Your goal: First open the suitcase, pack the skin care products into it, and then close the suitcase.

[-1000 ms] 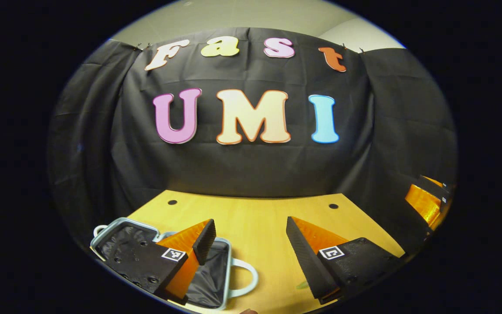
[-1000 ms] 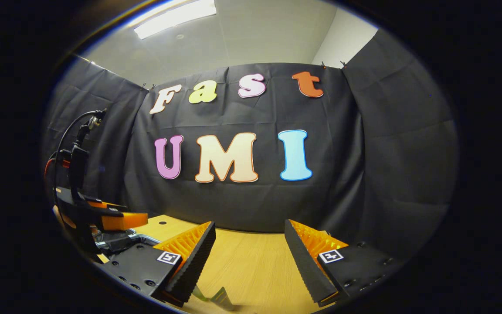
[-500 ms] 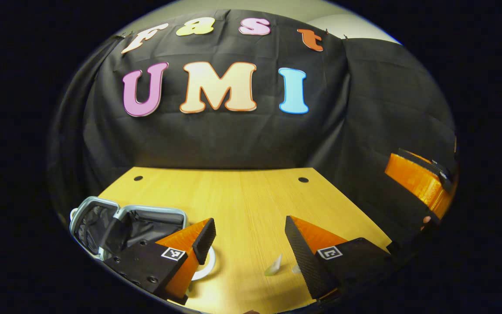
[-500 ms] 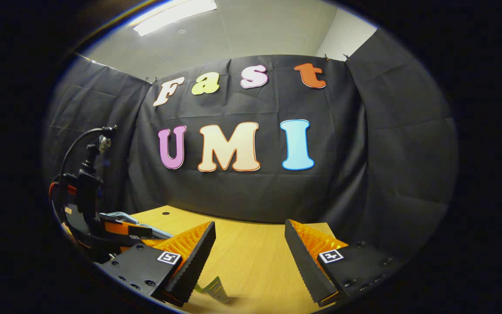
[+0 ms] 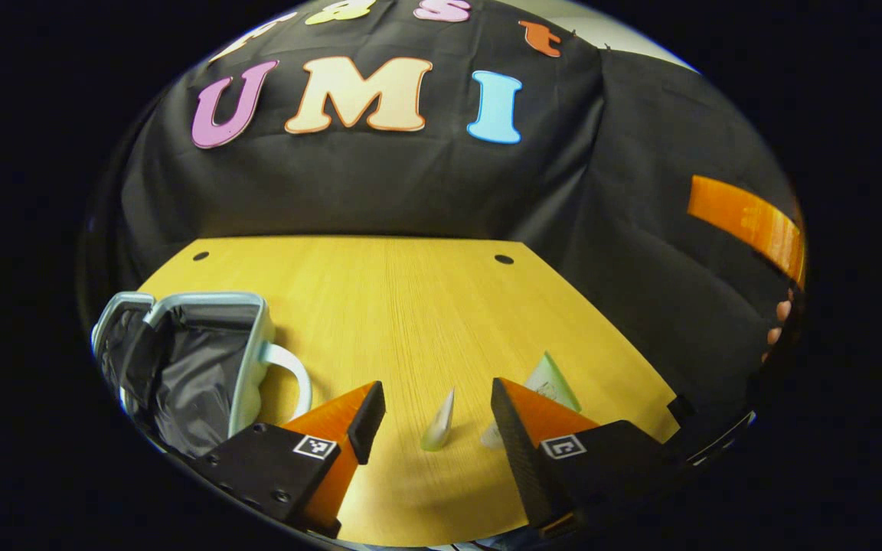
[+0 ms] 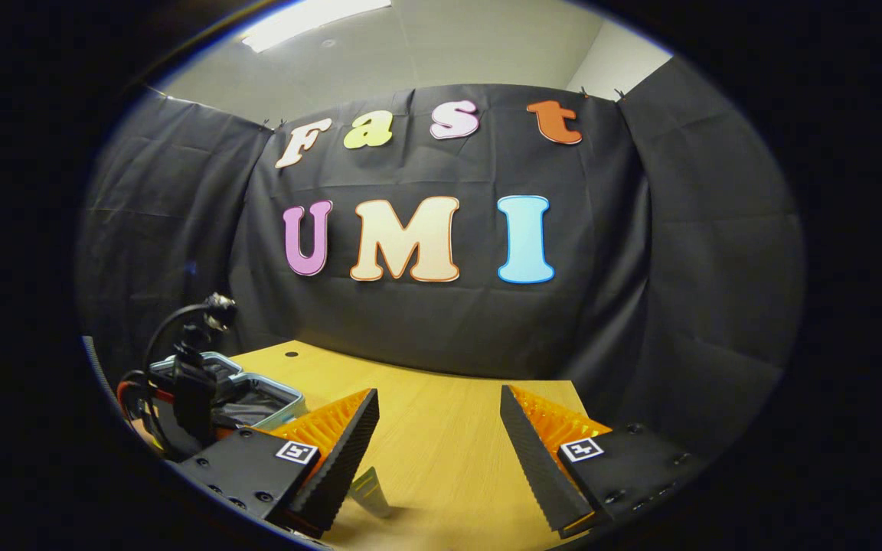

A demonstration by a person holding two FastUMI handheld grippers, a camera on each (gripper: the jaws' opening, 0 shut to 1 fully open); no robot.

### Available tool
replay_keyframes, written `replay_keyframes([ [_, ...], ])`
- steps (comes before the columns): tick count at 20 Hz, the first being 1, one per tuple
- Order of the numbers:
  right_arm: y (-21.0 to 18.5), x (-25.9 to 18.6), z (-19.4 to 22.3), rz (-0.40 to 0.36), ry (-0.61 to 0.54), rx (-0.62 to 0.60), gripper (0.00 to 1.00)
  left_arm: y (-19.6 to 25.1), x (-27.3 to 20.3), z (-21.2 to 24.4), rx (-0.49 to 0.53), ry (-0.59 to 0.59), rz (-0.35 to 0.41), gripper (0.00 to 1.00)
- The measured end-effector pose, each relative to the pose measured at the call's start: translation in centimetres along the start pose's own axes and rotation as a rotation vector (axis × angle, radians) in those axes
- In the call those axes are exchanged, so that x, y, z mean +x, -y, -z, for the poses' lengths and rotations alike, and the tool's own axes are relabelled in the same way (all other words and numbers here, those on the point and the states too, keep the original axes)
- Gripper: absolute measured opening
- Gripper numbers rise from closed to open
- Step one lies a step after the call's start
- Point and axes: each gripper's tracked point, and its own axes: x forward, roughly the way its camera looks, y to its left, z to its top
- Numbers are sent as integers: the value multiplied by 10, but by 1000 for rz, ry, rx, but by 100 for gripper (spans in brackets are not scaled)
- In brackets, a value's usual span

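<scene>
Tool (image 5: pixel 432 417) on left wide open, empty, above pale tube (image 5: pixel 439 423).

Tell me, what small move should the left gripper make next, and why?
Probably ease forward and down over the pale tube. The suitcase already lies open, the tube stands on the table just ahead, and the left gripper is open and empty.
</scene>
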Motion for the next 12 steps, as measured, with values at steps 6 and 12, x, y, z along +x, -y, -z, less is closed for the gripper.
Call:
replay_keyframes([
  [6, 2, -5, 11, -5, -30, -30, 99, -5, 29, 45, -28, -104, -13, 54],
  [12, -19, -6, 38, -69, -81, -18, 99, -8, 48, 60, -50, -140, -10, 21],
])
